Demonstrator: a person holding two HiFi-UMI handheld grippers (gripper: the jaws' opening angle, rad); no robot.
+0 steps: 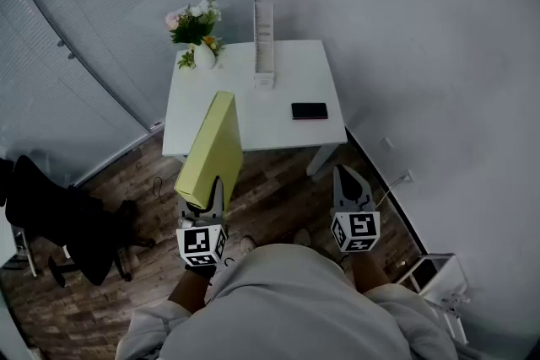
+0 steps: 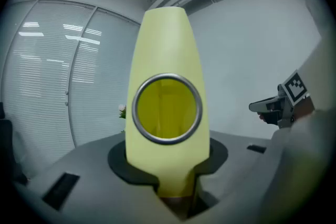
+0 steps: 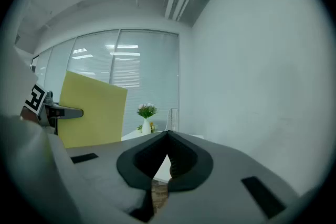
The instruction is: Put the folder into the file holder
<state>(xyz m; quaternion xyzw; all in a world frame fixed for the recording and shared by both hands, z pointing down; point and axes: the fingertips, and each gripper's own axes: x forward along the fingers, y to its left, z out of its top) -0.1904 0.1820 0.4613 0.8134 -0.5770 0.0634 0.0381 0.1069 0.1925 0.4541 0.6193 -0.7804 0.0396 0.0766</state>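
Note:
A yellow-green folder (image 1: 213, 149) stands tilted in the air over the table's front edge, its spine with a metal ring hole (image 2: 167, 107) facing my left gripper (image 1: 209, 191). That gripper (image 2: 176, 182) is shut on the folder's lower end. A narrow white file holder (image 1: 264, 46) stands upright at the back of the white table (image 1: 287, 80), apart from the folder. My right gripper (image 1: 344, 174) hangs in front of the table's right corner, shut and empty (image 3: 167, 136). In the right gripper view the folder (image 3: 92, 110) and the file holder (image 3: 172, 118) show ahead.
A vase of flowers (image 1: 198, 29) stands at the table's back left corner. A black phone (image 1: 310, 110) lies at the table's right. A black office chair (image 1: 59, 219) stands on the wooden floor to the left. A white wall runs along the right.

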